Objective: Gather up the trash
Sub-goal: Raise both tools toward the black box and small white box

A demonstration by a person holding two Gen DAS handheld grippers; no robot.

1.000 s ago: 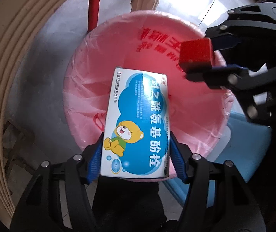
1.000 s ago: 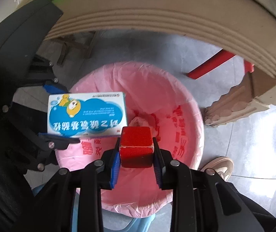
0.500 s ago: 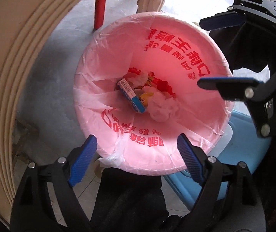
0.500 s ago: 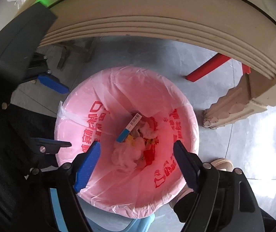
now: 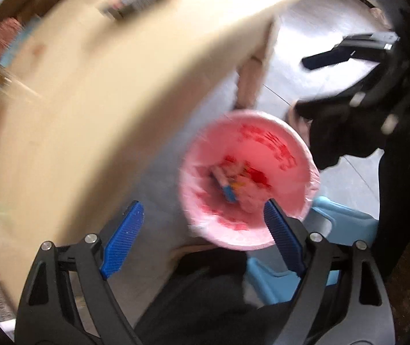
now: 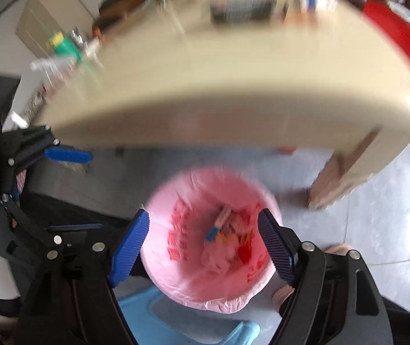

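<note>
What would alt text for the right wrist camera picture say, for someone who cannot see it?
A blurred downward view: the right gripper, fingers opening with nothing between them, above a pink-lined trash bin with a blue-and-white box and wrappers inside. A beige table with clutter spans the top, the left gripper is at left, and a blue stool sits below the bin.

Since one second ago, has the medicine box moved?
Yes. The medicine box left the left gripper and now lies down inside the pink bin.
</note>
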